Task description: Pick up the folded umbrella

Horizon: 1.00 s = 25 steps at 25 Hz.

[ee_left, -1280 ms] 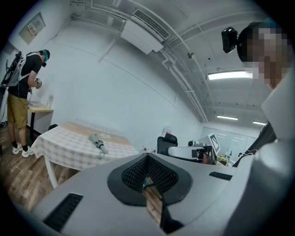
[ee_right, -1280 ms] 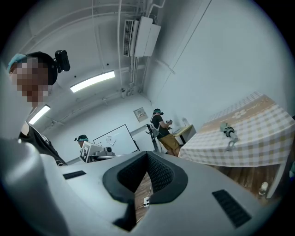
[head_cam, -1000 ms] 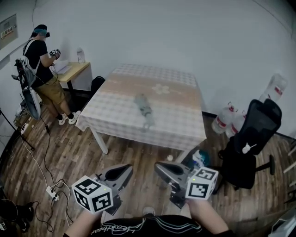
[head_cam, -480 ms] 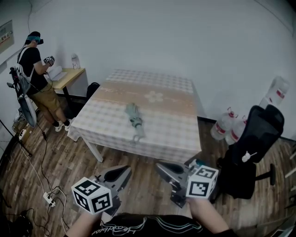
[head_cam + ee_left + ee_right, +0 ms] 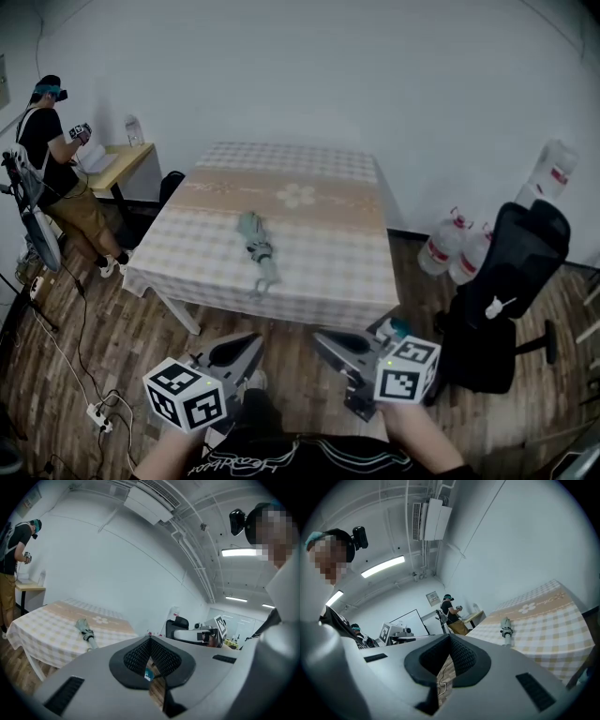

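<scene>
The folded grey-green umbrella (image 5: 256, 249) lies on the checked tablecloth of the table (image 5: 319, 239), near its front edge, with the handle pointing toward me. It also shows in the left gripper view as a small umbrella (image 5: 86, 632), and in the right gripper view as an umbrella (image 5: 505, 632) far off. My left gripper (image 5: 249, 341) and right gripper (image 5: 324, 338) hover side by side over the wooden floor, well short of the table. Both point toward the table. Each has its pads together with nothing between them: left gripper (image 5: 150, 660), right gripper (image 5: 449, 662).
A black office chair (image 5: 511, 281) and large water bottles (image 5: 455, 253) stand right of the table. At the far left a person (image 5: 47, 141) stands at a small desk (image 5: 117, 161). Cables and a power strip (image 5: 94, 411) lie on the floor at left. A small teal object (image 5: 395, 327) lies by the table's right leg.
The table and umbrella have slid left and a little nearer in the head view as both grippers travelled across the floor. The jaws look the same.
</scene>
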{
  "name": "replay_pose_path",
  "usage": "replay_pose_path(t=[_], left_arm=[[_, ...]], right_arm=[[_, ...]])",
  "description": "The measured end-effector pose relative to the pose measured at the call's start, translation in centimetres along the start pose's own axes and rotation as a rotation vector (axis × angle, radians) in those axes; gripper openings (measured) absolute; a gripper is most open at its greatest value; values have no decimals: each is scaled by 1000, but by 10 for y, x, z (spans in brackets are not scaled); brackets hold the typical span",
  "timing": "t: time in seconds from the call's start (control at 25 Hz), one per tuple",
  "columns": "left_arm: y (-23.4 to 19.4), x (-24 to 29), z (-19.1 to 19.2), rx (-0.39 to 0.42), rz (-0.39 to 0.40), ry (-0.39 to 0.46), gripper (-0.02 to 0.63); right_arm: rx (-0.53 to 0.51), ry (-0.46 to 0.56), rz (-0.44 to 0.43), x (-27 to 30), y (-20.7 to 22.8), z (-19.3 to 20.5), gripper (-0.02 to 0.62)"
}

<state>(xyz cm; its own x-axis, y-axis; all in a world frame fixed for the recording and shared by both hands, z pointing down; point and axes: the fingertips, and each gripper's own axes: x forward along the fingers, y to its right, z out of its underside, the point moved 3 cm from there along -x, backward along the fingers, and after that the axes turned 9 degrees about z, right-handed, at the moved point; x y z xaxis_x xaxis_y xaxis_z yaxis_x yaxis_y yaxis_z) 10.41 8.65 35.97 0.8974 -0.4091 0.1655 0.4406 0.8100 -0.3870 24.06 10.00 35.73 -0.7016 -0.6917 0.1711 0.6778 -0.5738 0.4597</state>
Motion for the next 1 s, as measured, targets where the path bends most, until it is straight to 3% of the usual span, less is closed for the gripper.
replay_pose_path(t=[0.24,1.0], left_arm=[[-28,22,-3,-9,40,-20,-5],[-202,53,-71,-59,52,-57,-5]], right_arm=[[12,-5,36,20,24,-4,12],[11,-65,96,179,99,-57,12]])
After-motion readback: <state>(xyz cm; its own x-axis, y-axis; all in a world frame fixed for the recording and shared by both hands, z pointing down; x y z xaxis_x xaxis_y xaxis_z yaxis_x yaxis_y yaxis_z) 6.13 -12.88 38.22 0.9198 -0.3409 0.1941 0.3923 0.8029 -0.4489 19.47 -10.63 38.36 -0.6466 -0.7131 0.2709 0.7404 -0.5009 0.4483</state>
